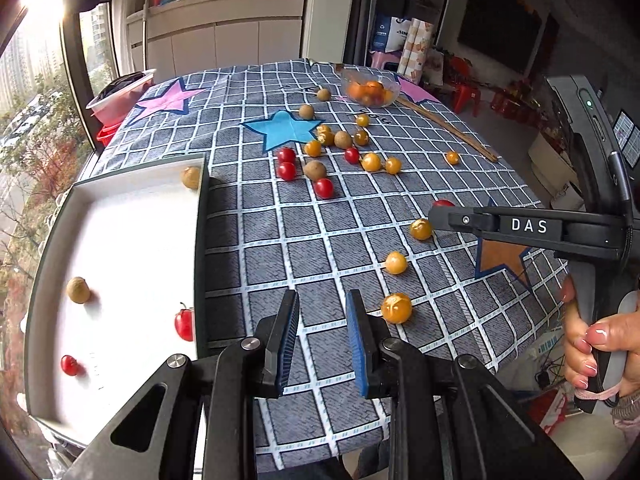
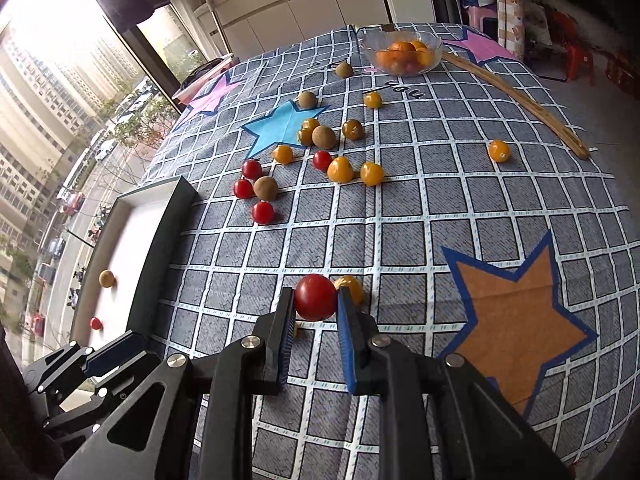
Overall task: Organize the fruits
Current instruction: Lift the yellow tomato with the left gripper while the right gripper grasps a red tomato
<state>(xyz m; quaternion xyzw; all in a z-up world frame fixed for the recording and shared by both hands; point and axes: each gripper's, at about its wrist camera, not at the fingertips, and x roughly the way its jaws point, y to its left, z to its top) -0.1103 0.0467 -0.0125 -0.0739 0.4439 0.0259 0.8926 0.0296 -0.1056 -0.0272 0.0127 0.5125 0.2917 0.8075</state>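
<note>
the right gripper has its jaws closed on a red cherry tomato, well right of the white tray. the left gripper hangs empty, jaws parted, beside the tray. next: carry it over the tray's rim, then release.

tray at table's left edge, fruits inside | loose fruits scattered mid-table | bowl at far end

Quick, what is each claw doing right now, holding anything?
Left gripper: open, holding nothing.
Right gripper: closed on a red tomato.
</note>
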